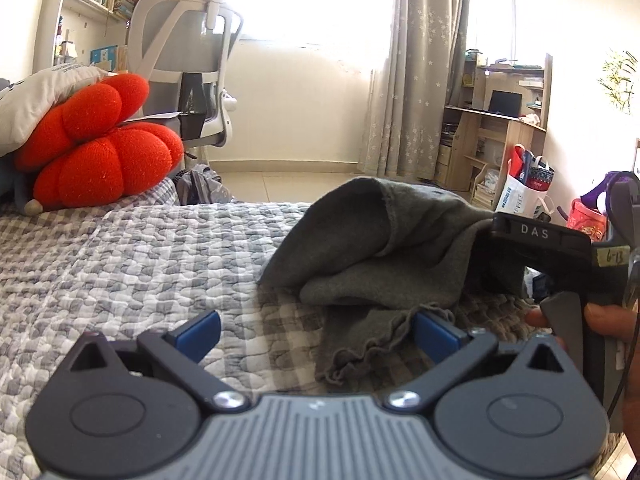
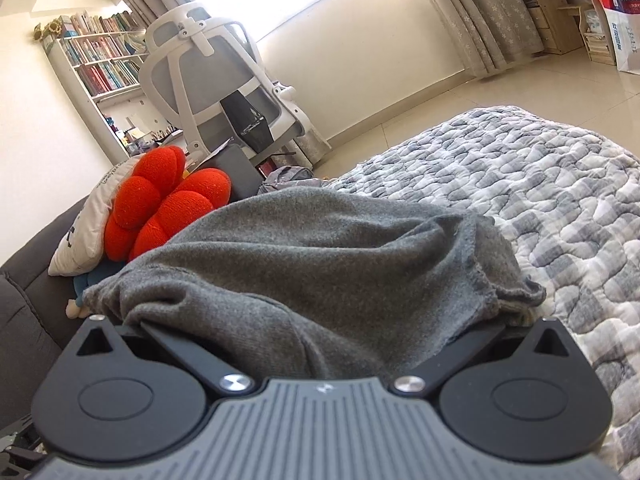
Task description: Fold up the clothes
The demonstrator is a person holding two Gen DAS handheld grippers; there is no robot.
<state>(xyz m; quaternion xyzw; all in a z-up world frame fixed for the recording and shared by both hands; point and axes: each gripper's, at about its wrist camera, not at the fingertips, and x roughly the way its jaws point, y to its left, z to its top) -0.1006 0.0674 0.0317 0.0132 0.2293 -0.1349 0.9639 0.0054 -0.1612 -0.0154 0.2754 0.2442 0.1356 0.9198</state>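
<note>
Cushion (image 1: 100, 140), red and lobed, far left on the bed, half under a pale pillow (image 1: 44, 92). Behind it a white mesh office chair (image 1: 188, 44) against the bright window. Grey checked quilt (image 1: 132, 252) covers the bed across the middle of the left wrist view.

My left claw (image 1: 316, 330) is low over the quilt, blue pads (image 1: 200, 330) spread wide, nothing between them. The frilled hem of the grey garment (image 1: 384, 252) lies on the quilt just beside its right pad; touching or not, cannot tell.

The garment sits bunched in a heap right of centre on the quilt, one part lifted up into a peak, its right edge leading into my right claw (image 1: 532, 240), seen from the side with a fingertip of my hand (image 1: 600, 316) on the grip. Farther right, star-print curtains (image 1: 416, 80), a wooden desk (image 1: 504, 120) with shelves, bags on the floor.

Right wrist view: same cushion (image 2: 160, 208) and chair (image 2: 216, 60) at left, garment (image 2: 320, 264) draped over the front of my right claw (image 2: 320, 336) and hiding both fingertips. Cloth runs in between the finger arms, but pinched or just lying there, cannot tell. Quilt (image 2: 540, 208) at right.
</note>
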